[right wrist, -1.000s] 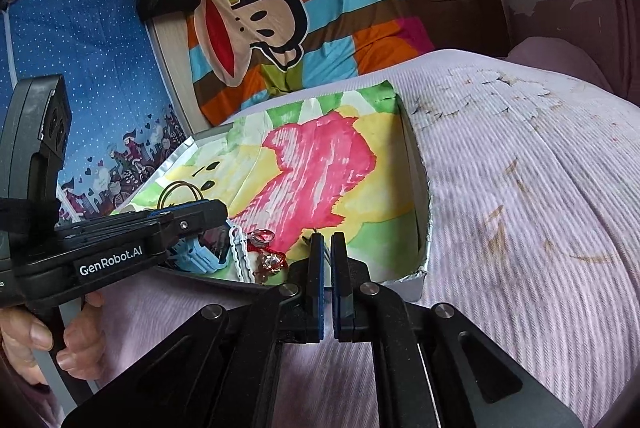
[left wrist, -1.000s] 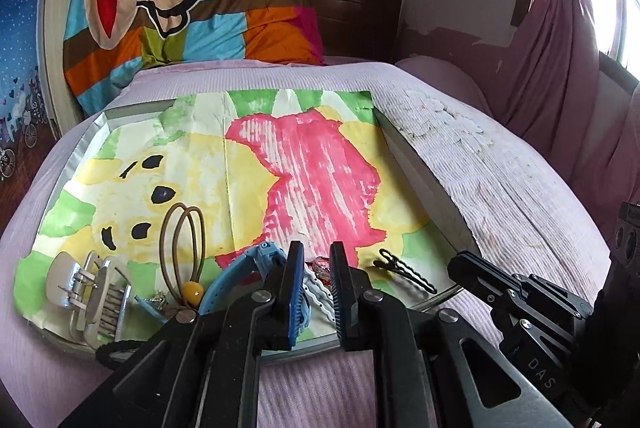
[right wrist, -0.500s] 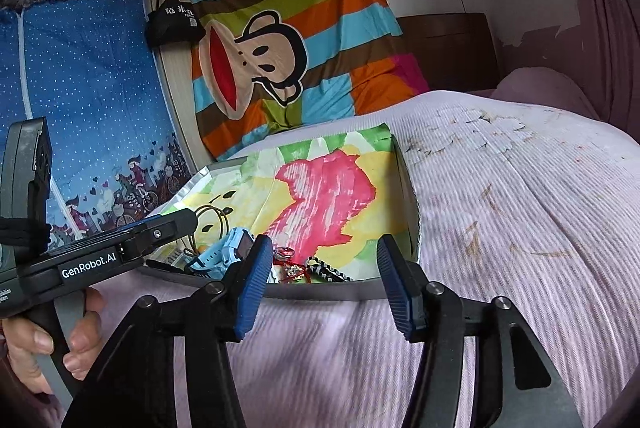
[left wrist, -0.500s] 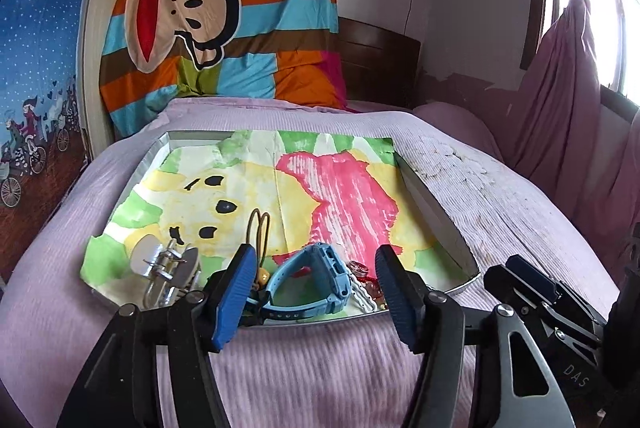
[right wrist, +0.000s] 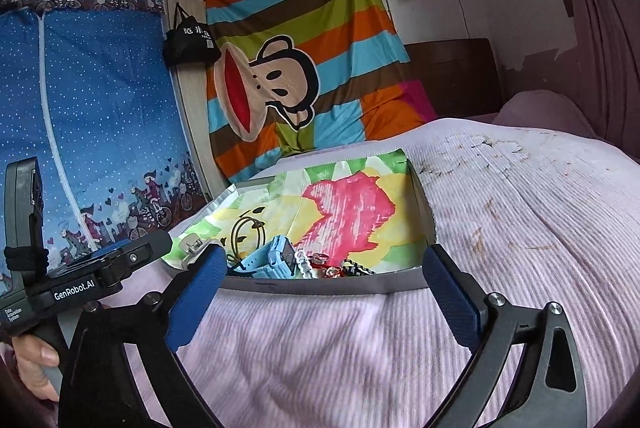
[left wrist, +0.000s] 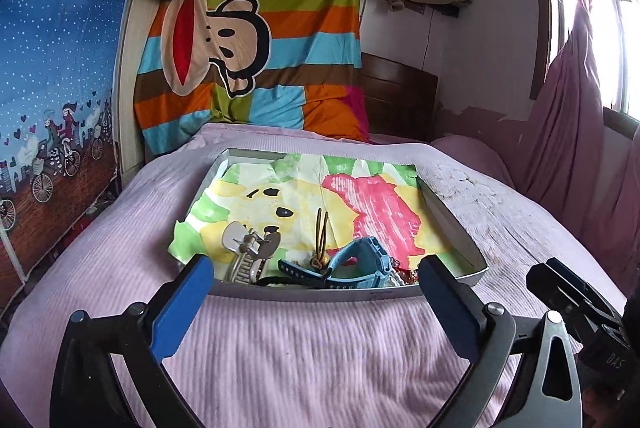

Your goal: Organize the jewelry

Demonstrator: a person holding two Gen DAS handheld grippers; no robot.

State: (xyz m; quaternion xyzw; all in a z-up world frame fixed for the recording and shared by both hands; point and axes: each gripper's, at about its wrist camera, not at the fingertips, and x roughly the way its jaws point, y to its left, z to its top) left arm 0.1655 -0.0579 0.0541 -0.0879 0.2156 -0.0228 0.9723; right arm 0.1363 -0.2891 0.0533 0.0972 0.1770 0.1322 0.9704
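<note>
Short of the tray's near rim (left wrist: 312,295), both grippers (left wrist: 316,302) (right wrist: 322,288) are opening, nothing between.

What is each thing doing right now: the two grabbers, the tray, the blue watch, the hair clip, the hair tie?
left gripper: opening, nothing between
right gripper: opening, nothing between
tray: on the bed, holding jewelry
blue watch: in tray, on its side
hair clip: in tray
hair tie: lying in tray

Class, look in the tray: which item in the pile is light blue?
The watch, a chunky light-blue strap and case, unlike the silver hair claw and brown hair tie beside it.
</note>
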